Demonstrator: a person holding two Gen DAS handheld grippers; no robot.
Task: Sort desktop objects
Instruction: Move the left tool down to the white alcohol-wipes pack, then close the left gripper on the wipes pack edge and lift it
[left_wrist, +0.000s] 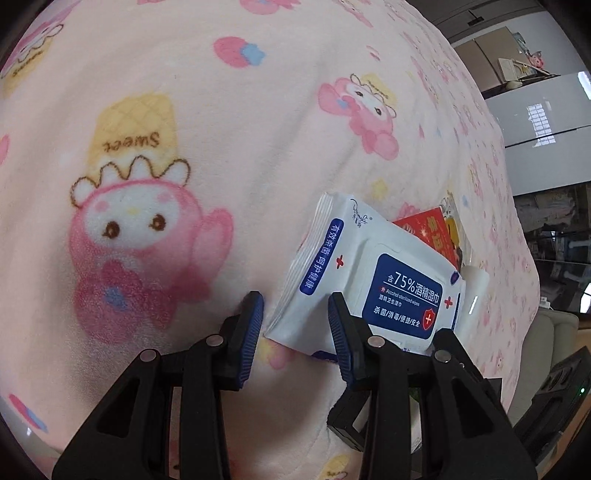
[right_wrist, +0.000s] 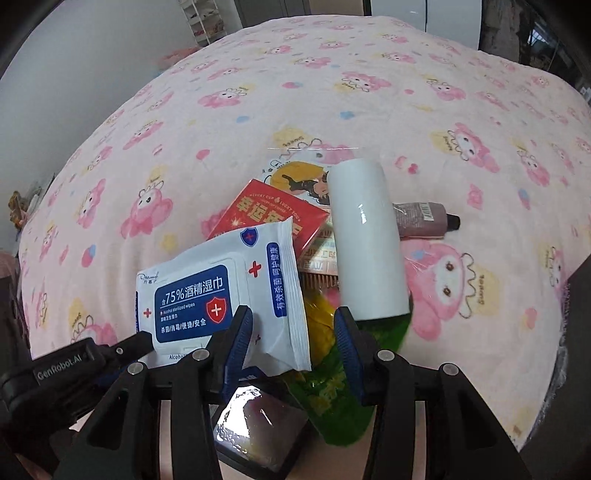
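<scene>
The wipes pack (right_wrist: 221, 291) sits on top of a heap on the pink blanket (right_wrist: 295, 92), partly over the red box (right_wrist: 266, 218), with the white roll (right_wrist: 365, 243) just right of it and the brown tube (right_wrist: 424, 219) behind the roll. It looks soft and floppy, light-ish, with slick film, so I'd pinch the crimped end seam rather than the squishy middle. The left gripper (left_wrist: 295, 314) has its jaws apart around the pack's near corner, not clamped. The right gripper (right_wrist: 291, 328) is also spread, over the pack's other end and the green wrapper (right_wrist: 332, 398).
</scene>
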